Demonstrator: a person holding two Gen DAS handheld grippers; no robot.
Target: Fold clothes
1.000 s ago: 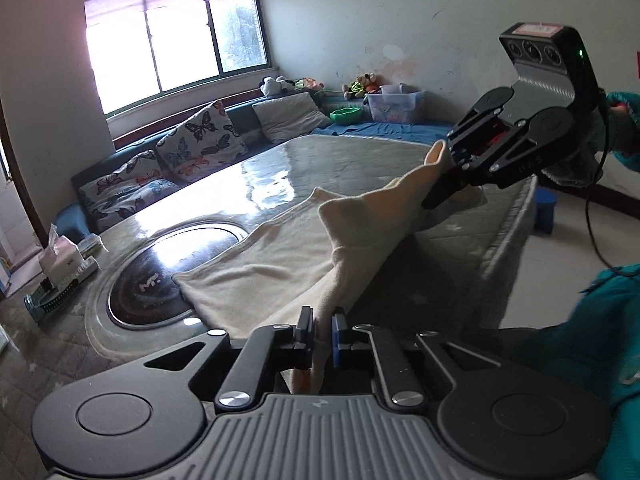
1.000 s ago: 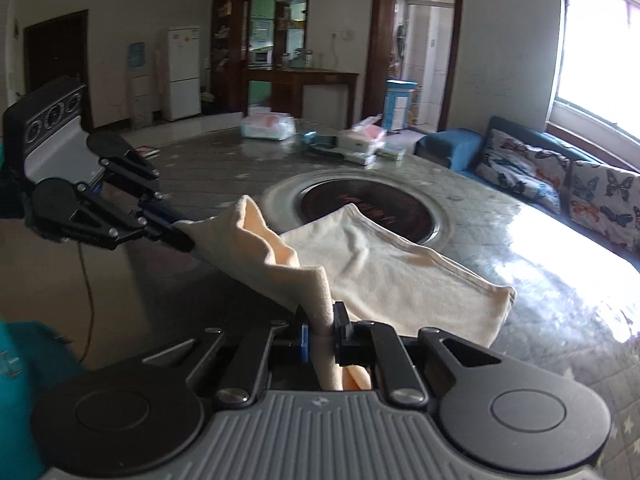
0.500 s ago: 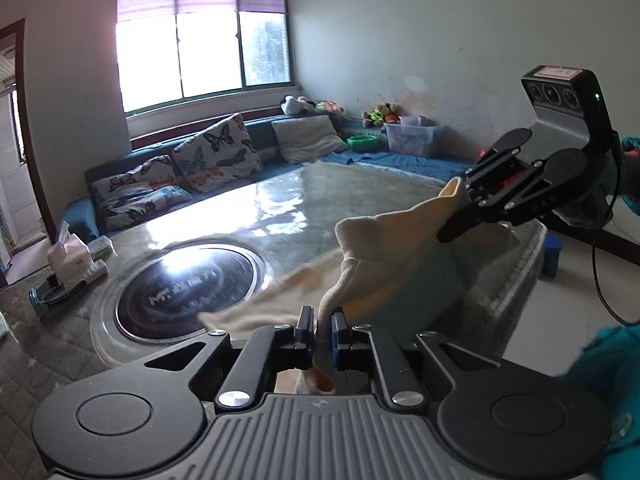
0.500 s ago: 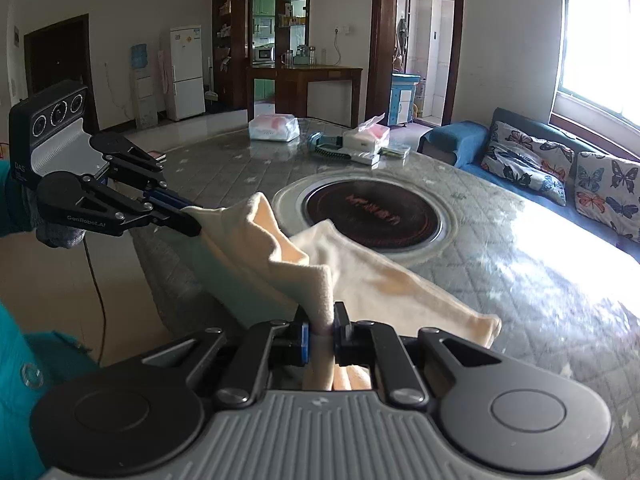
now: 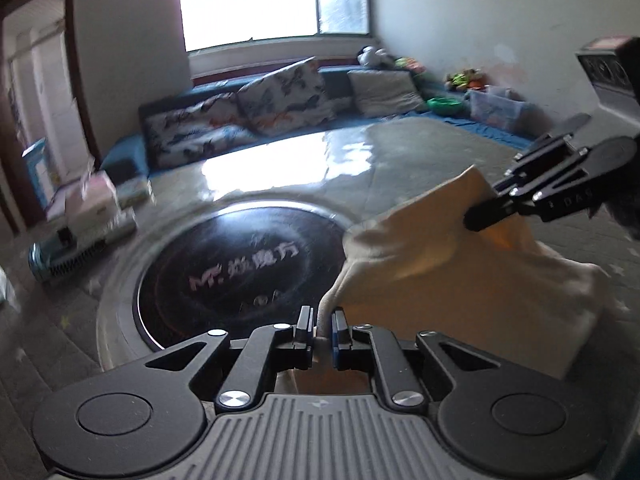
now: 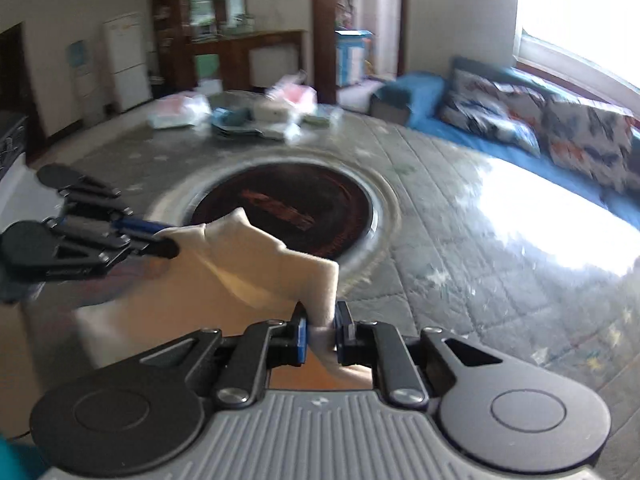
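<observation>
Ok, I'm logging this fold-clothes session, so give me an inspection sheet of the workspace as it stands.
Surface: grey quilted table with a round dark glass inset; window glare on the cover.
Job's things: one cream cloth, held up between both tongs, its lower part hanging near the table's front edge.
Clutter: tissue box and bags at the table's far side; blurred, no detail.
Grippers: left tongs shut on a cloth corner; right tongs shut on another corner.
Cables: nothing seen.
Surroundings: blue sofa with butterfly cushions, bright window, toy bins, white fridge.
</observation>
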